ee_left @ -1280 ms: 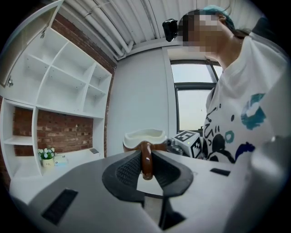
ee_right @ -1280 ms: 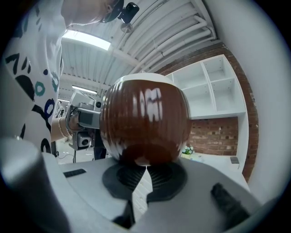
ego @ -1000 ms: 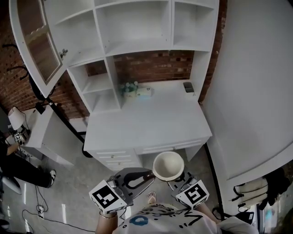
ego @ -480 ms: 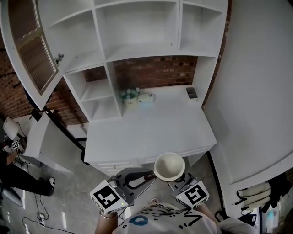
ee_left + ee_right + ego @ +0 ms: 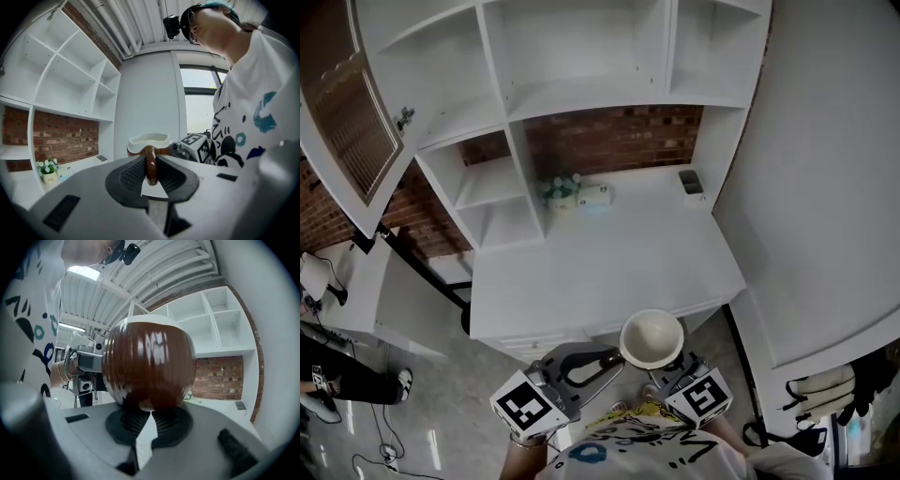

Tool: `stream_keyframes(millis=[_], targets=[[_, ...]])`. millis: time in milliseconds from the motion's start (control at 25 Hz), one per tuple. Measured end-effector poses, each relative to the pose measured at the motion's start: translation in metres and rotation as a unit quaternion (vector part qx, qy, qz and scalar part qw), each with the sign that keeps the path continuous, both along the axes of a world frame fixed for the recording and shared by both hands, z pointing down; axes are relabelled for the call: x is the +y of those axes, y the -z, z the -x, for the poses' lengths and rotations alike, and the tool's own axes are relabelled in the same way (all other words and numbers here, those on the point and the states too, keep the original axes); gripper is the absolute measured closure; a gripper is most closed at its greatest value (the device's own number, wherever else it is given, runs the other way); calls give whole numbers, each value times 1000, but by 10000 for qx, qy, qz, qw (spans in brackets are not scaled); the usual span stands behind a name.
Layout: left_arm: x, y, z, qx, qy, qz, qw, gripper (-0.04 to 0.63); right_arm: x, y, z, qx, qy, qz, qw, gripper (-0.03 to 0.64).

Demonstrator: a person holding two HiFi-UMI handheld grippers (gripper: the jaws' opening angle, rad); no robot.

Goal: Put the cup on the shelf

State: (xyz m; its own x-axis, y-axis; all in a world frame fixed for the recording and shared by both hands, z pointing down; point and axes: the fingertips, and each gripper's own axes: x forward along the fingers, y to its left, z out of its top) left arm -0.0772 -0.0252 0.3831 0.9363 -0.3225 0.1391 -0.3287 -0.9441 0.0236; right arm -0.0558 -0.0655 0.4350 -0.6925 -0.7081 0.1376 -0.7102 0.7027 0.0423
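Brown glaze, ribbed and glossy, on a round-bellied cup [image 5: 147, 369] with a pale matt inside, carried mouth-up in mid-air just short of the desk's front edge. Clamped by its thin looped handle [image 5: 150, 165] between the ridged black pads of the left gripper [image 5: 150, 161], probably to stop any tipping. Propped from below by the right gripper [image 5: 149, 411], jaws drawn almost together at the cup's foot; pinching or merely steadying, impossible to tell. Likely held on two sides for a level lift up and forward.

Beyond, a smooth white desk [image 5: 609, 272], flat and plain across the front. At its back, a small pot of flowers [image 5: 561, 187] and a pale box [image 5: 596, 194] just beside it, set against rough red brick [image 5: 609, 141].

Above, white painted shelves [image 5: 581, 94], square open compartments with nothing visible inside, well apart from the cup and ready to take it. At far left, a cupboard door [image 5: 347, 122] with a mesh-like panel, swung wide, presumably for access.
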Motion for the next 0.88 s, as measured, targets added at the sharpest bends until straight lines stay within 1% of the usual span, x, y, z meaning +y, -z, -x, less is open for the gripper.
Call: stream_keyframes(millis=[320,480,680,880], targets=[[-20,-4,9,99,99,-22,9999,529,-20,-4,10,61,67,-33,10000,589],[-34,-2,10,195,182,37,9996,529,-35,-1,10,46,139,-79,9999,589],[-64,0,7,230,278,38,9993,529,-64,2,7,-32,161,-115,9998,589],[-95,4,-3,250,423,37,9988,529,-97,6,-3,-49,256,-127,9996,589]])
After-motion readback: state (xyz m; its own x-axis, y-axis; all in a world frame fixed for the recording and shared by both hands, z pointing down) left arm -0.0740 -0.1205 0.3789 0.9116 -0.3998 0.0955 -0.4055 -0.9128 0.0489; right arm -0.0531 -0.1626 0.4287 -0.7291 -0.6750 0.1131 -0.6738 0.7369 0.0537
